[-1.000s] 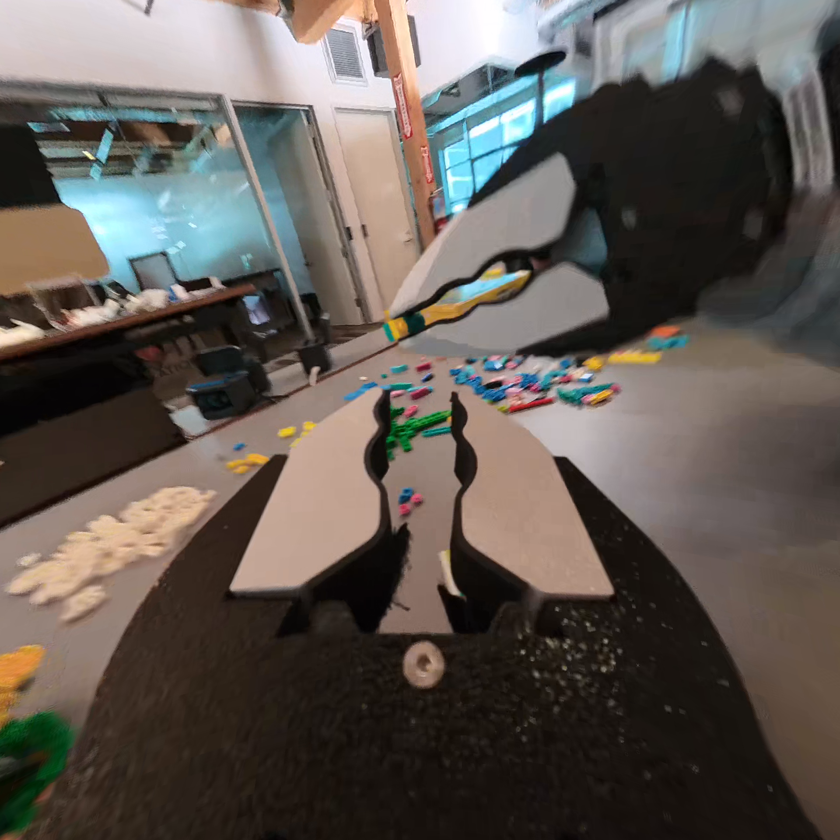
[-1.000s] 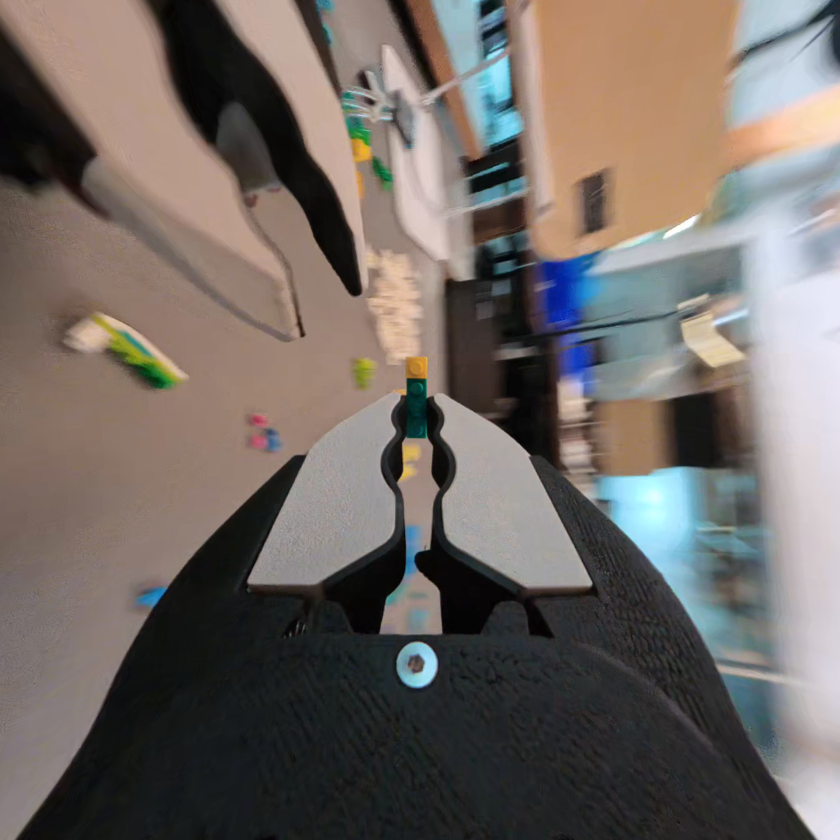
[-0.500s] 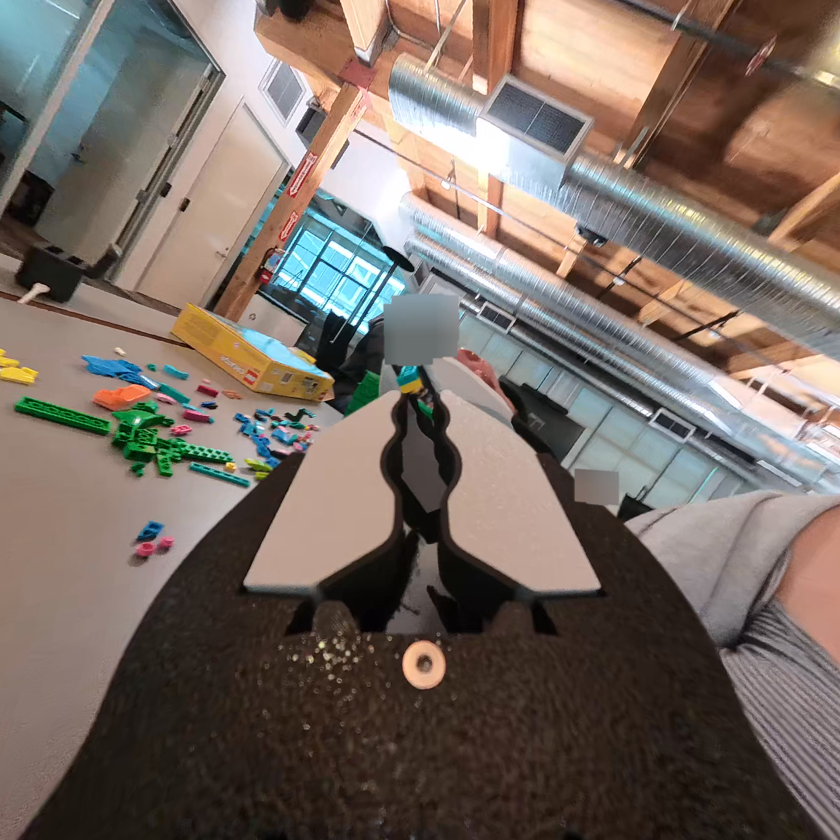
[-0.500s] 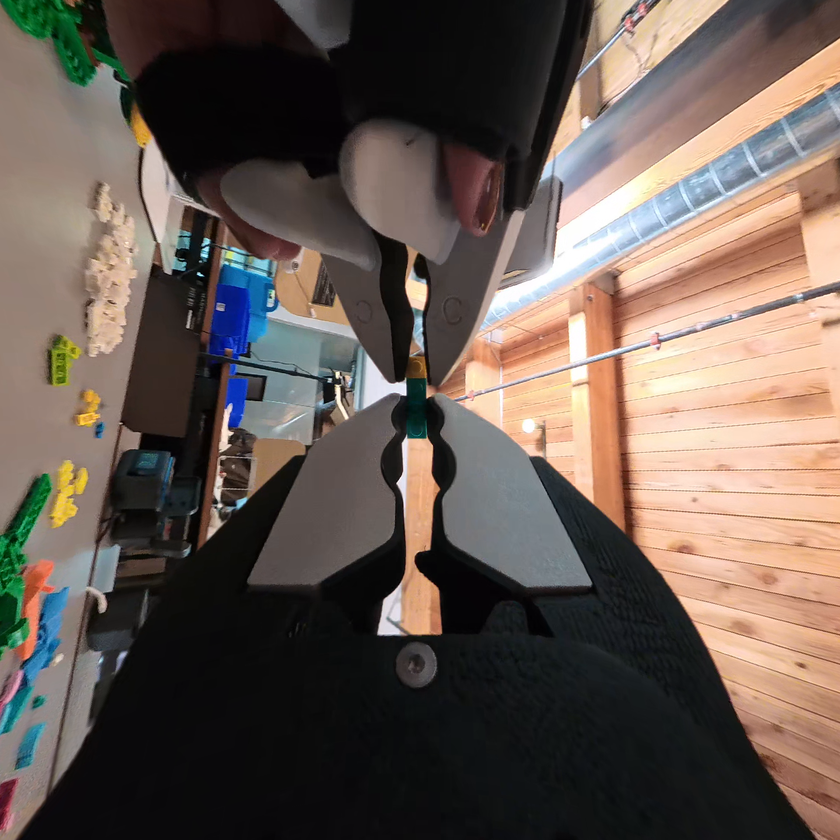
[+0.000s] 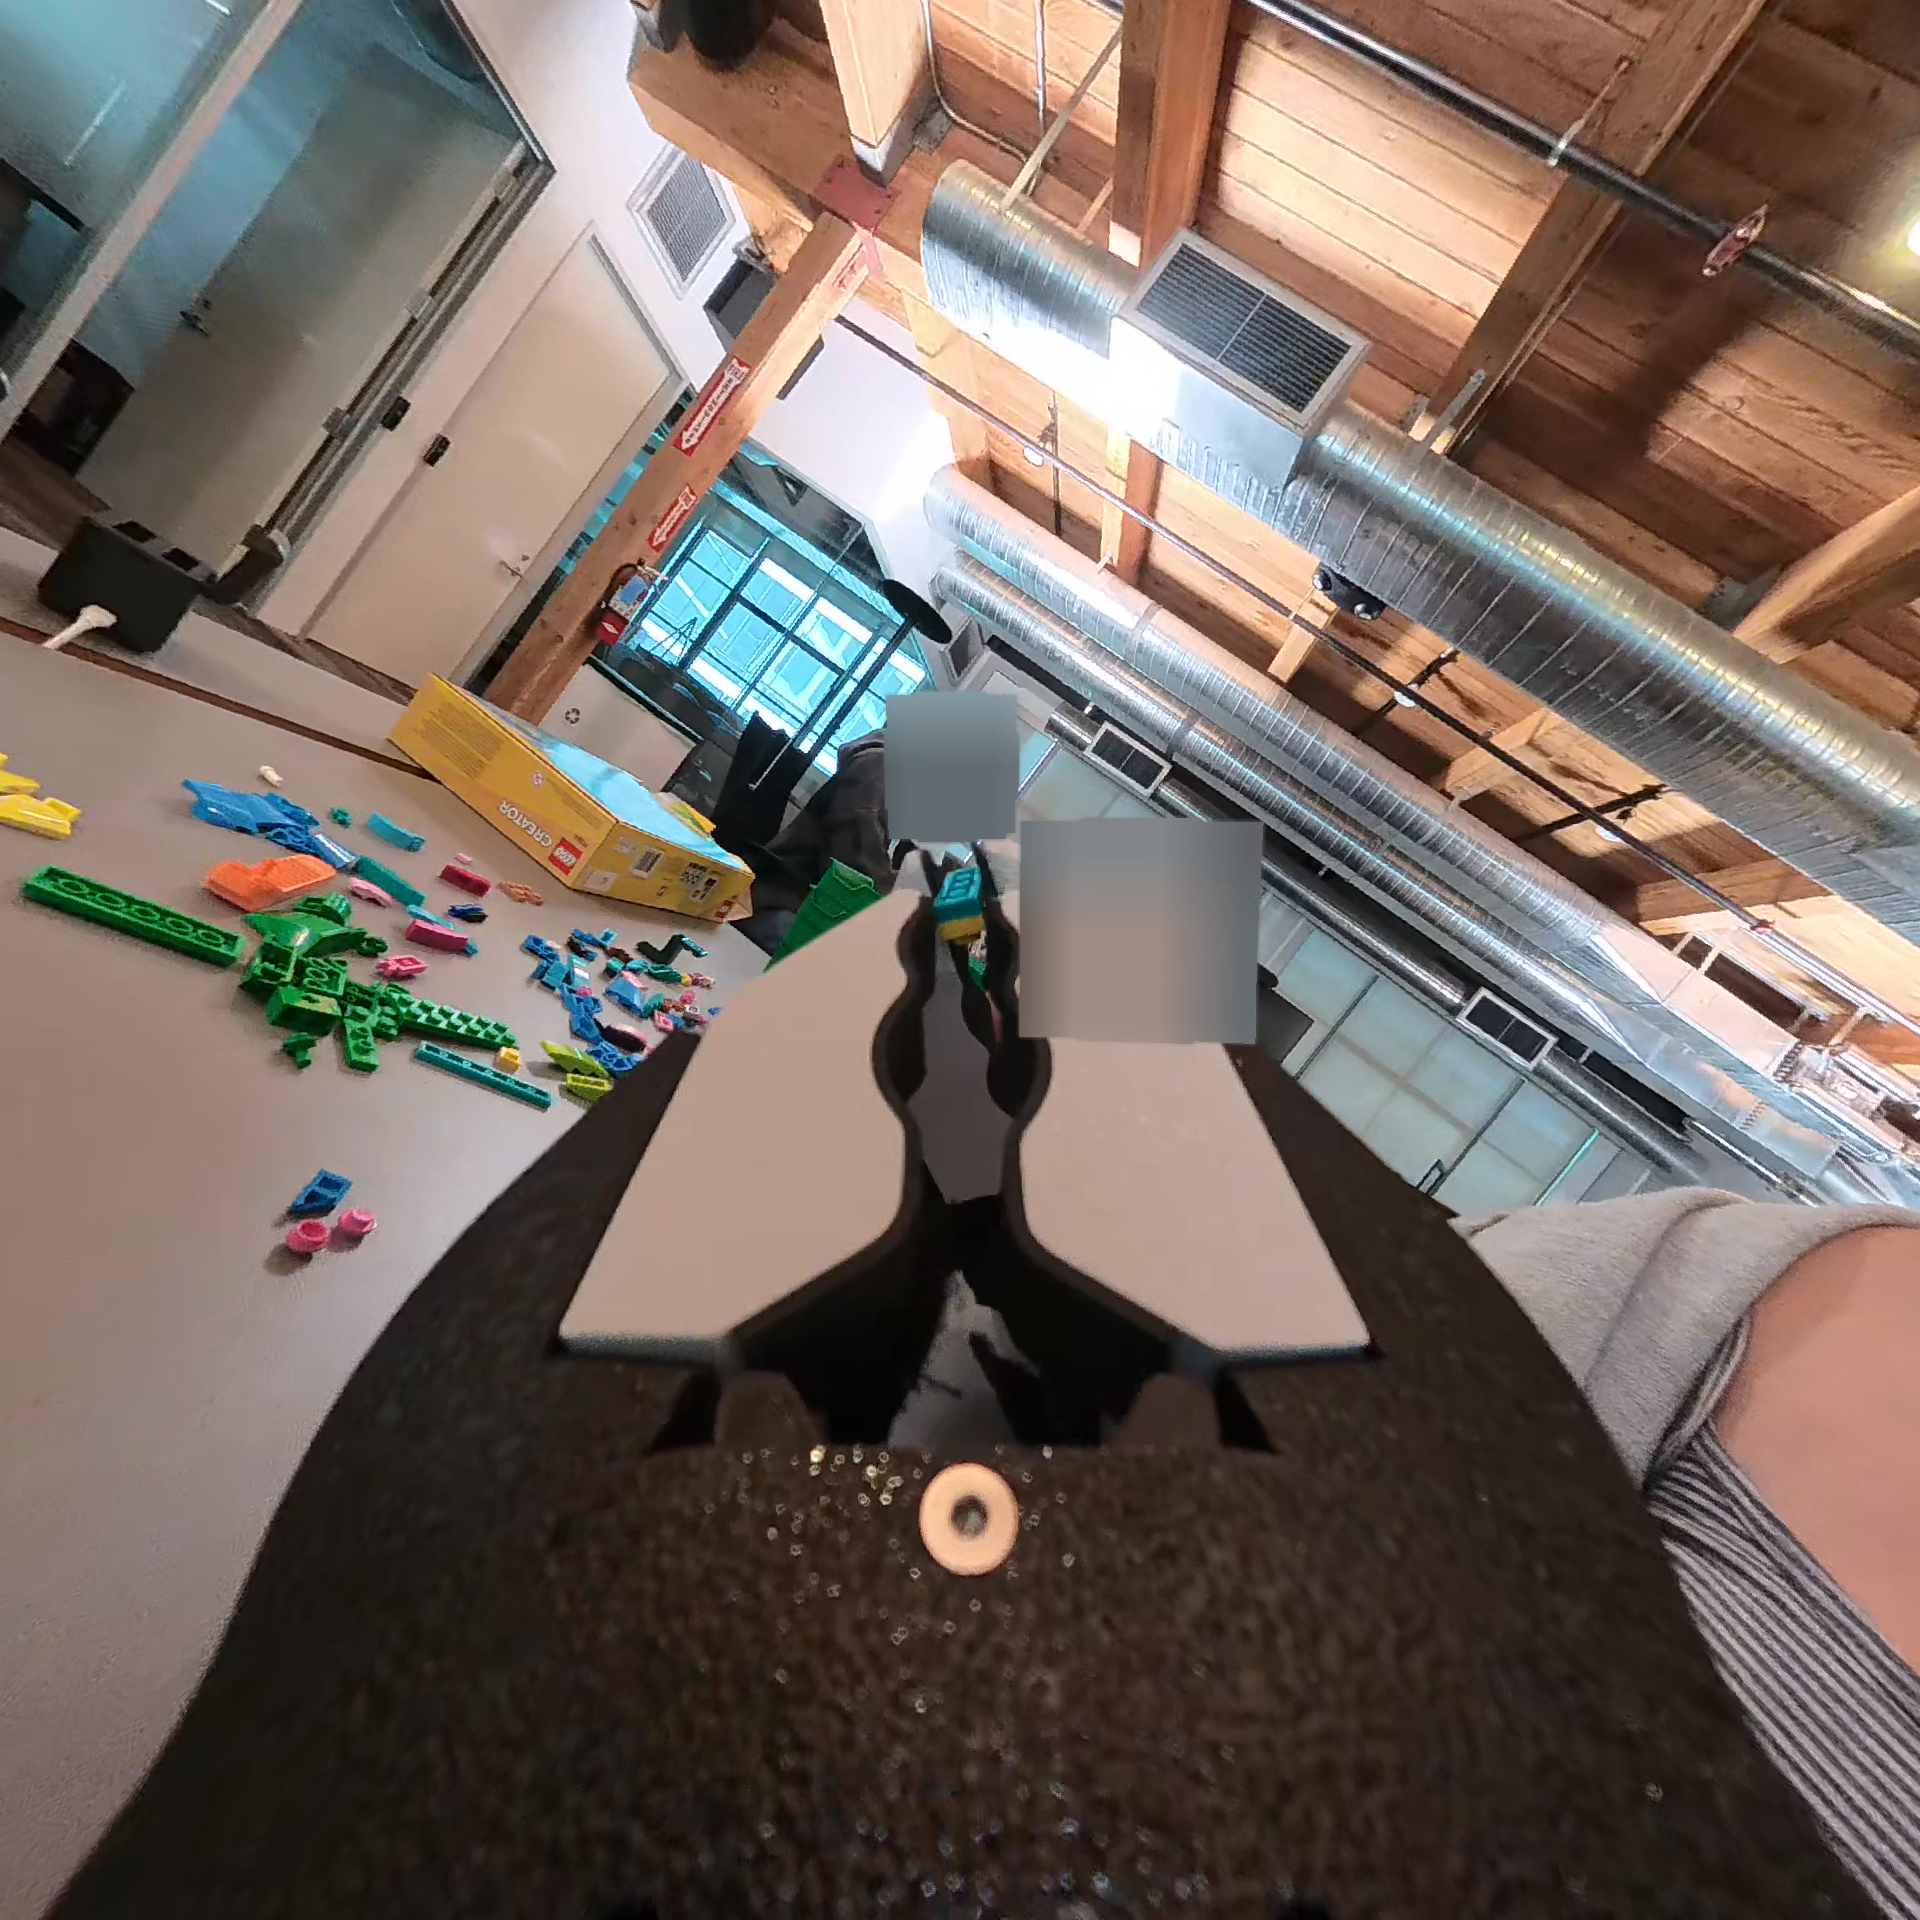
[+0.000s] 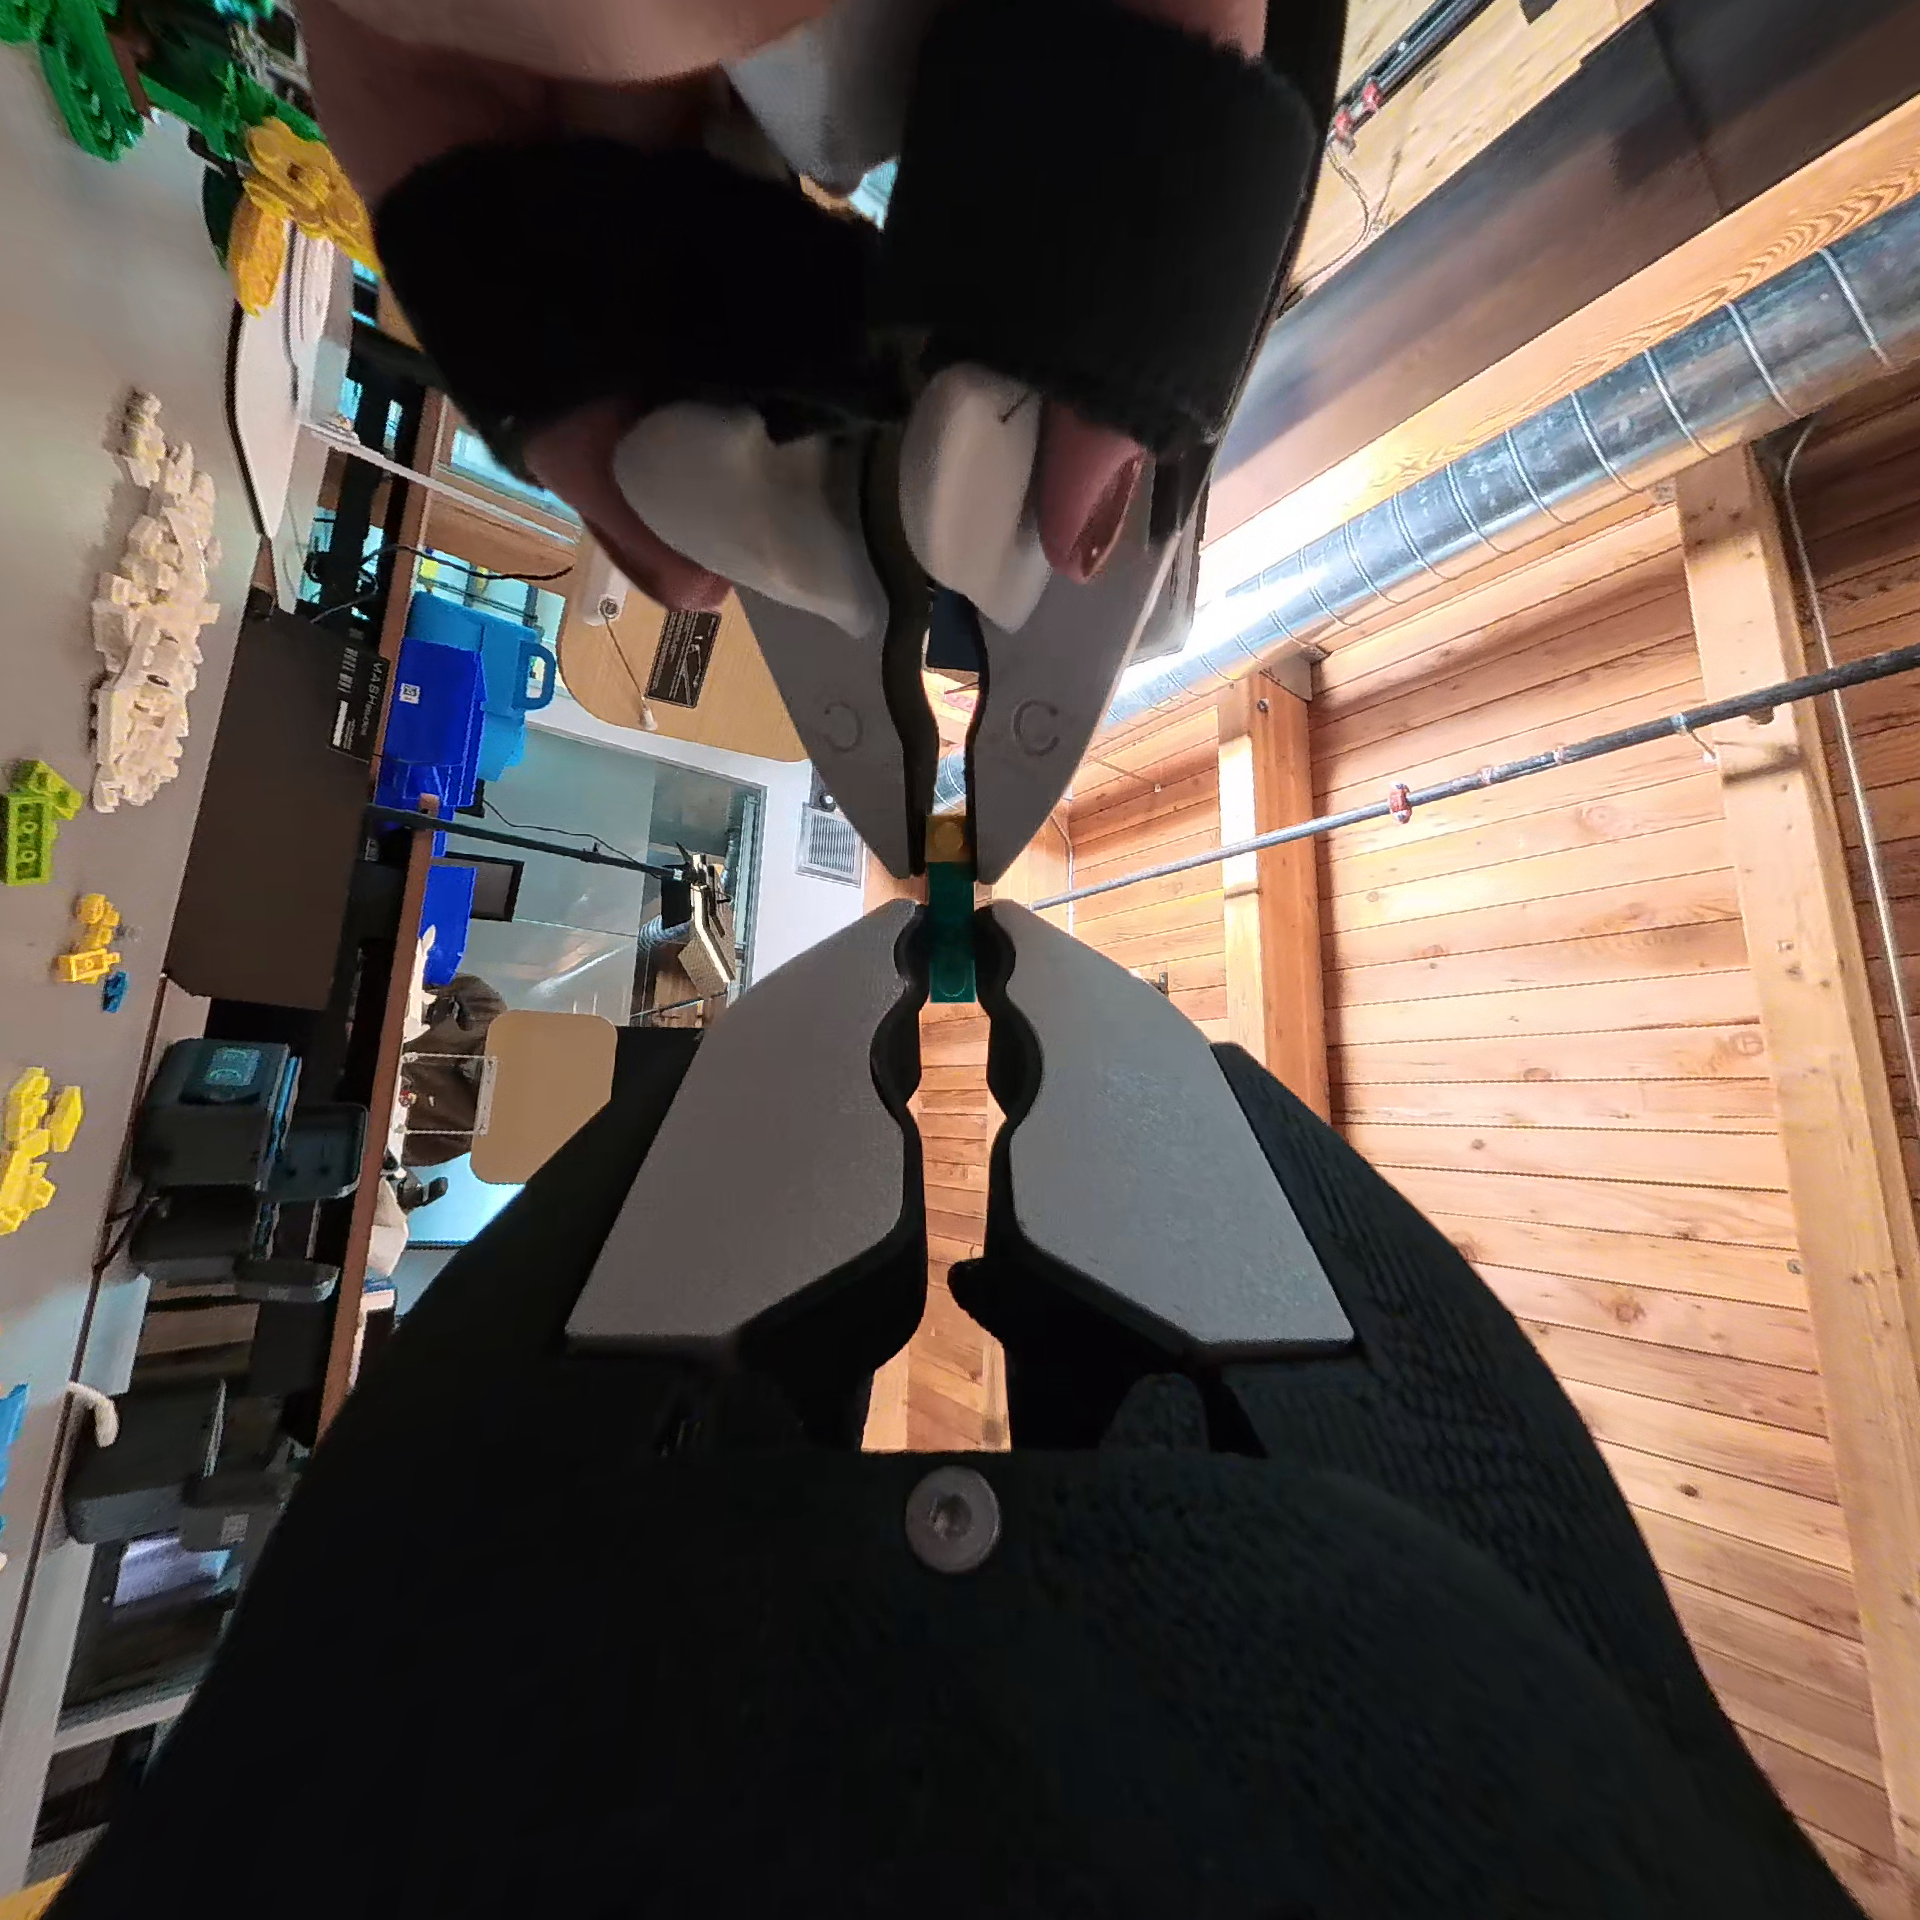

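Note:
Both grippers meet tip to tip in the air above the grey table (image 5: 156, 1195). My right gripper (image 6: 948, 935) is shut on a dark teal plate (image 6: 951, 961) that sticks out past its tips. A small yellow piece (image 6: 948, 840) sits on the plate's far end. My left gripper (image 6: 945, 862) comes in from the top of the right wrist view, and its pads are pressed on that yellow piece. In the left wrist view the left gripper (image 5: 961, 914) has the teal and yellow piece (image 5: 958, 899) at its tips. A blurred patch hides its right fingertip.
On the table lie a yellow box (image 5: 561, 800), green bricks (image 5: 322, 977), blue and pink bricks (image 5: 592, 977) and two pink studs (image 5: 327, 1231). White bricks (image 6: 145, 623) and yellow pieces (image 6: 31, 1143) lie farther off. A person's arm (image 5: 1766, 1403) is at the right. Only a small space, under 4 cm, lies between the two pairs of fingers.
My left gripper rose from over the table, swung to face the right gripper and closed from open onto the yellow end. My right gripper kept its hold on the plate.

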